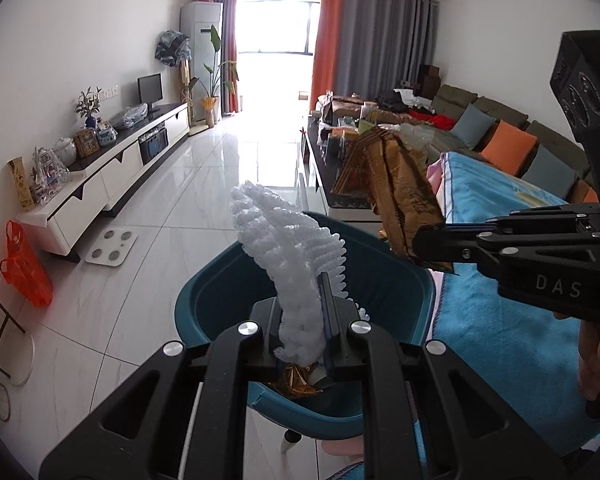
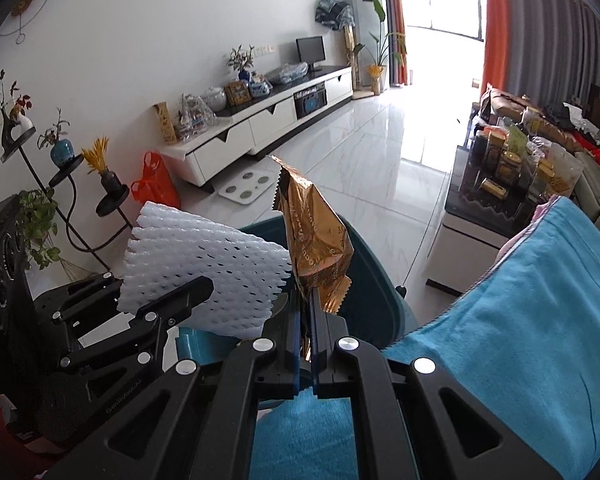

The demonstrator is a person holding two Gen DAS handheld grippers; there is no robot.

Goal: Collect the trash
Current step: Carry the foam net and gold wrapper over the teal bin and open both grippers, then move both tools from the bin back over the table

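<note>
My left gripper (image 1: 300,312) is shut on a white foam net sleeve (image 1: 288,248) and holds it upright over a teal bin (image 1: 204,296). My right gripper (image 2: 307,300) is shut on a crumpled gold foil wrapper (image 2: 314,236), also held over the teal bin (image 2: 376,280). In the left wrist view the right gripper (image 1: 428,246) comes in from the right with the gold wrapper (image 1: 400,184). In the right wrist view the left gripper (image 2: 208,284) sits at left with the foam sleeve (image 2: 204,264). Another gold wrapper (image 1: 300,382) lies inside the bin.
A blue towel (image 1: 500,320) covers the surface to the right of the bin; it also shows in the right wrist view (image 2: 520,320). A cluttered dark coffee table (image 2: 500,184) and a sofa (image 1: 520,140) lie beyond. A white TV cabinet (image 1: 112,172), a scale (image 1: 112,246) and an orange bag (image 1: 24,268) stand at left.
</note>
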